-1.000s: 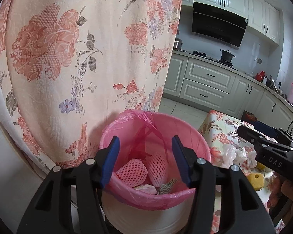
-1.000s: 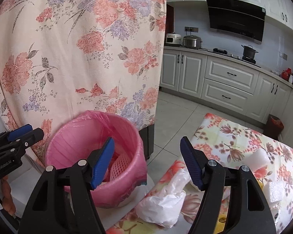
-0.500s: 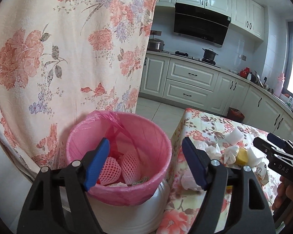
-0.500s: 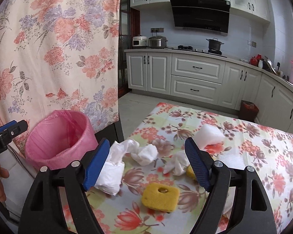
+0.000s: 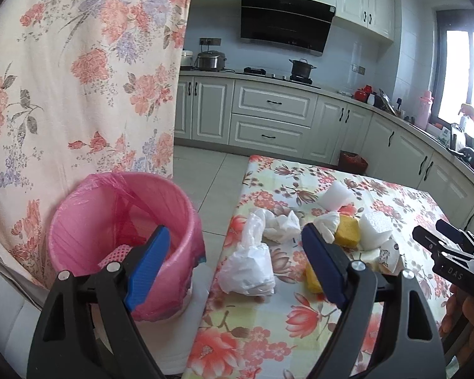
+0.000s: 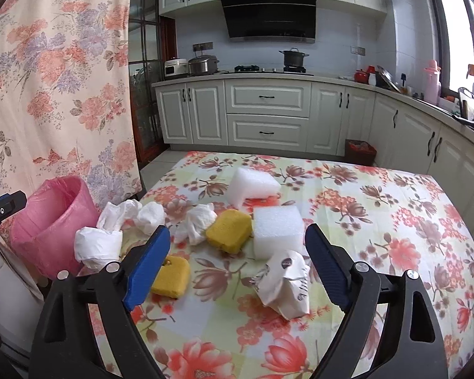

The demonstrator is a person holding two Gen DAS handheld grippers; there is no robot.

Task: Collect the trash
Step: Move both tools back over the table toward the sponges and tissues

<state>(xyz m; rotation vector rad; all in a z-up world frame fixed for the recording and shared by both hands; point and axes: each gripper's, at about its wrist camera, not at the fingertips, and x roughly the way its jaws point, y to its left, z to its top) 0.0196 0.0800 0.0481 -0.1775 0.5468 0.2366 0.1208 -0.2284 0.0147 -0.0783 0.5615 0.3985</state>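
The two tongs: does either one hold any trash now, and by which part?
Nothing is held. The left tongs and the right tongs are both empty, their jaws opening, above the trash on the table.

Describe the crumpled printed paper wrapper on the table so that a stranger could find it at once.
Start at the table with the flowered cloth, where trash lies in a loose cluster near the pink bin. The printed wrapper is the piece nearest the right gripper, just in front of a white foam block. Unlike the plain white tissues and yellow sponges, it carries dark printing.
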